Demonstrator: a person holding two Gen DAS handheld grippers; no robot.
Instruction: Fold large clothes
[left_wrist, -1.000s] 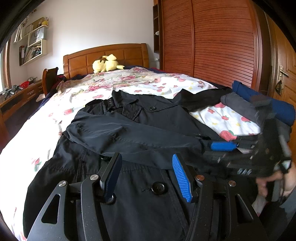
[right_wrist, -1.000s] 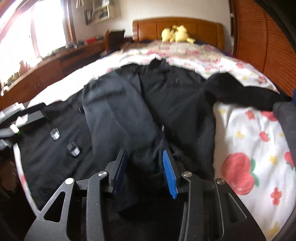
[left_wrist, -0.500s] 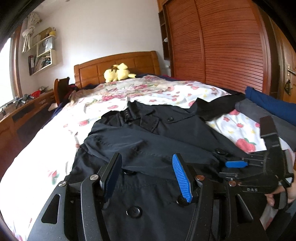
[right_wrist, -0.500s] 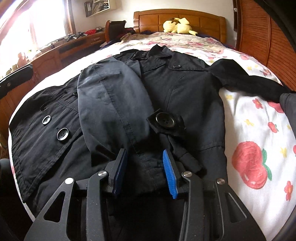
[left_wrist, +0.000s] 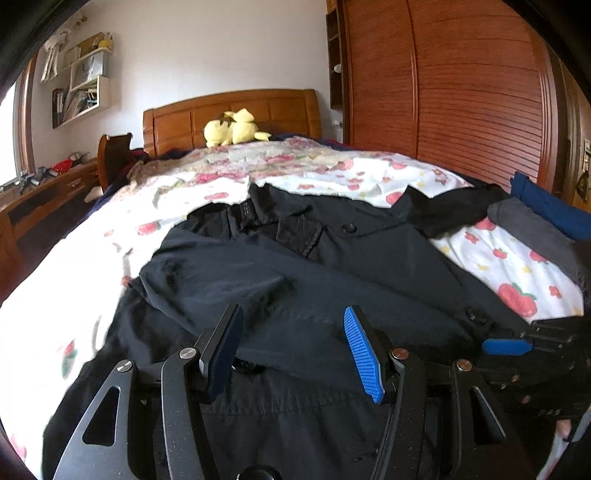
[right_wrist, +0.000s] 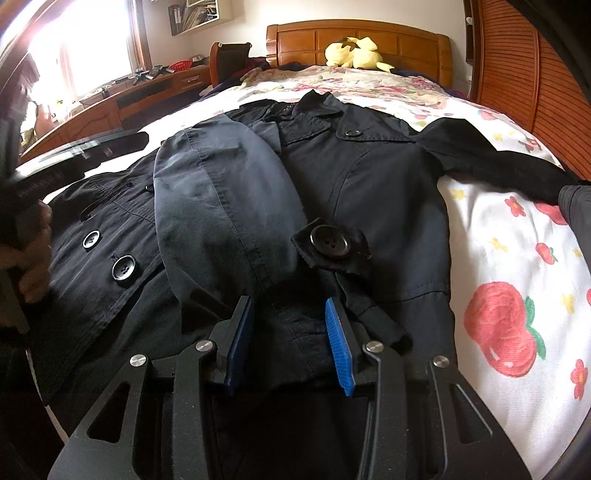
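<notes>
A black buttoned coat (left_wrist: 332, 266) lies front-up on the flowered bed, collar toward the headboard. One sleeve (right_wrist: 221, 206) is folded across its chest; the other sleeve (right_wrist: 491, 162) stretches out to the right. My left gripper (left_wrist: 295, 347) is open and empty just above the folded sleeve and the coat's lower front. My right gripper (right_wrist: 288, 339) is open, with the cuff end of the folded sleeve lying between its fingers, not pinched. The right gripper also shows at the right edge of the left wrist view (left_wrist: 517, 347).
The flowered bedsheet (right_wrist: 517, 258) is bare to the right of the coat. Folded grey (left_wrist: 535, 236) and blue (left_wrist: 554, 206) clothes lie at the bed's right edge. A yellow plush toy (left_wrist: 232, 127) sits by the wooden headboard. A wooden wardrobe (left_wrist: 461, 92) stands right, a desk (right_wrist: 140, 96) left.
The right gripper has brought the sleeve across the coat's chest and its jaws now stand around the cuff. The left gripper has risen and drawn back a little over the coat.
</notes>
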